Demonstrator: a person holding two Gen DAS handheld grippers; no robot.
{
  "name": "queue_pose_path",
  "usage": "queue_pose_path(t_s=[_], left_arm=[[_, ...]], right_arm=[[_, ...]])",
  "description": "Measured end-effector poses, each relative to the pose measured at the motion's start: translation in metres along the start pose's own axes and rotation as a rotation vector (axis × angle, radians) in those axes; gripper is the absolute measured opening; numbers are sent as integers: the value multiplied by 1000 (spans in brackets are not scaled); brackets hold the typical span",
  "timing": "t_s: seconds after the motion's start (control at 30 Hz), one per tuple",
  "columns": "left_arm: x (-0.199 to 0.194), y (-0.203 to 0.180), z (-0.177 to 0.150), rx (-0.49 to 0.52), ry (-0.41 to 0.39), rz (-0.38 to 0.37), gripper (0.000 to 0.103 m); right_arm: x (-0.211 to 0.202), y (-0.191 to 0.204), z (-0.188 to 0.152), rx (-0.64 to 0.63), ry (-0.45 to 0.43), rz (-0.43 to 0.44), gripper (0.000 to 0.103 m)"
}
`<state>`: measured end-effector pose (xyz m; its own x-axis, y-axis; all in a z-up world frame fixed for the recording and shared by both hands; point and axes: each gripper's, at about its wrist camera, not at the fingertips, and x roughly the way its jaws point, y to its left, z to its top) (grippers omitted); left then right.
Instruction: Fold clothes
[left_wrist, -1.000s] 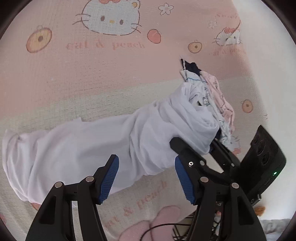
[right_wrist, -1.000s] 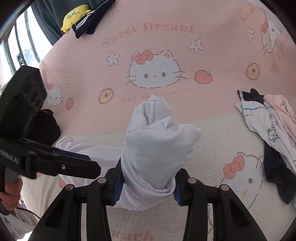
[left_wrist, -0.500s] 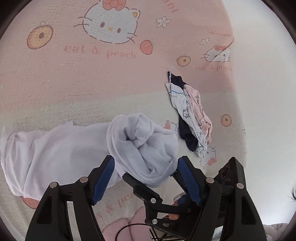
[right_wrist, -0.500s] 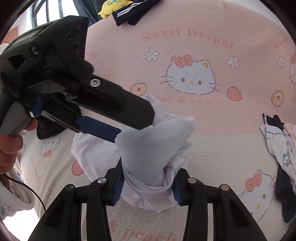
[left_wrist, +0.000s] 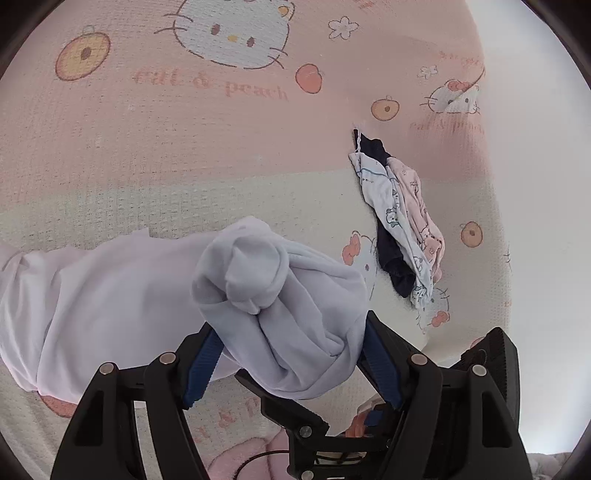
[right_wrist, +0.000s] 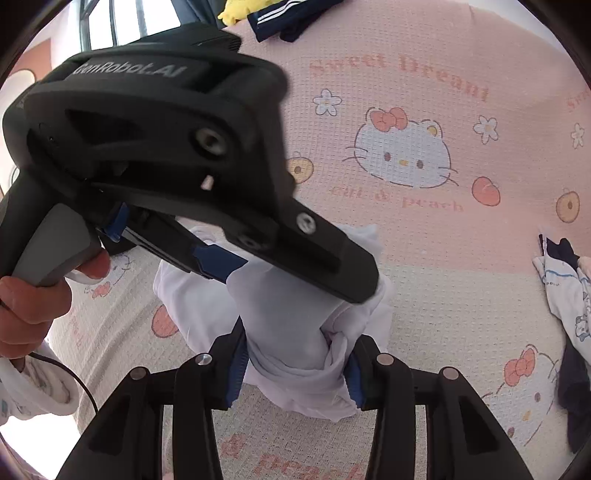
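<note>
Left wrist view: the left gripper (left_wrist: 291, 354) has just been opening; its 2 blue pads flank a bunched end of the white garment (left_wrist: 110, 295), and whether they press it I cannot tell. The rest of the garment trails left over the pink cartoon-cat blanket (left_wrist: 184, 147). A small clothes pile (left_wrist: 402, 221) lies near, to the right. Right wrist view: the right gripper (right_wrist: 295, 363) is clenched on the same white bunch, with the left gripper's body just above it, held by a hand (right_wrist: 29, 314).
</note>
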<state>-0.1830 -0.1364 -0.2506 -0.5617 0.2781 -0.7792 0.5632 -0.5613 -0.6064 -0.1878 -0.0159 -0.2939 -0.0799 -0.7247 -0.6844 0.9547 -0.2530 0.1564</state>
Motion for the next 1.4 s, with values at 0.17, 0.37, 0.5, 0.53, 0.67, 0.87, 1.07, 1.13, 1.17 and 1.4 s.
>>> queue_pose_path(t_s=[0.17, 0.37, 0.5, 0.53, 0.67, 0.87, 1.07, 1.13, 1.17, 1.4], left_arm=[[13, 8, -2, -3, 13, 54, 70], [12, 17, -2, 12, -26, 137, 52], [13, 39, 3, -39, -14, 176, 52], [12, 44, 5, -53, -10, 160, 52], [10, 51, 7, -67, -6, 140, 52], [13, 45, 8, -37, -3, 168, 52], [12, 46, 7, -28, -9, 161, 52], [11, 48, 6, -32, -13, 154, 52], [10, 49, 6, -34, -17, 150, 52], [5, 52, 0, -26, -38, 147, 52]], right_arm=[[-1, -2, 1, 26, 0, 45, 45], [1, -1, 4, 18, 59, 73, 60], [-13, -11, 5, 37, 64, 80, 62], [-17, -16, 7, 54, 63, 72, 65], [-27, -52, 12, 235, 67, 109, 68], [-9, -132, -4, 813, 36, 329, 72], [20, -128, -13, 894, 111, 356, 72], [34, -129, -20, 957, 132, 406, 72], [38, -130, -22, 1002, 126, 445, 72], [50, -135, -16, 1125, 90, 538, 67]])
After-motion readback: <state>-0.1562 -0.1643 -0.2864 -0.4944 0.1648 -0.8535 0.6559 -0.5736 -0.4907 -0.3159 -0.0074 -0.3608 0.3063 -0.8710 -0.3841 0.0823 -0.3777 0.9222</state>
